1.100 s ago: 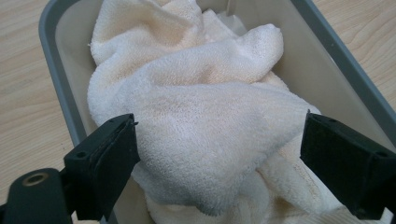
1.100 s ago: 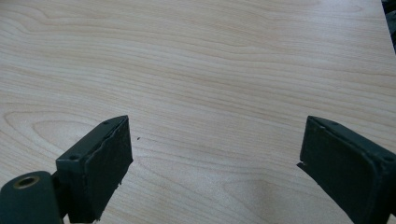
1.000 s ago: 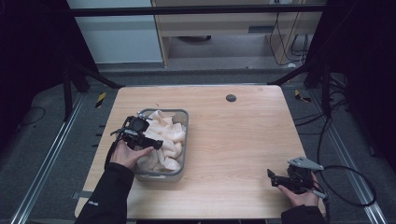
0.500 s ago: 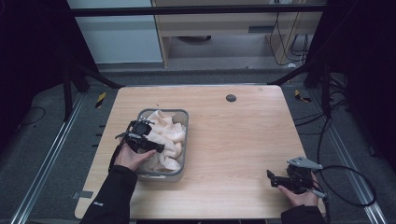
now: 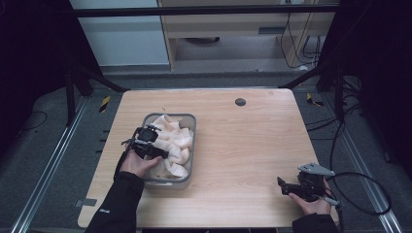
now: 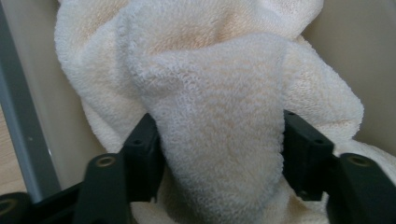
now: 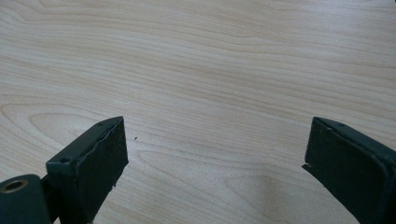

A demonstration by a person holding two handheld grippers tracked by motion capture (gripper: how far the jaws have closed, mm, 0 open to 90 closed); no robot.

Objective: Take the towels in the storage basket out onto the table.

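Now the left gripper (image 6: 219,154), jaws just closing, pinches a fold of the cream towel (image 6: 210,93) lying in the grey bin (image 5: 190,121) (near the table's left side); the right gripper (image 7: 215,154) gapes wide over bare table (image 7: 210,56).

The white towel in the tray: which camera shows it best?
The left gripper view: the white towel shows its terry weave, a fold bulging between the left gripper jaws. The high view shows it small, crumpled in the grey tray. The right gripper view shows the wooden table.
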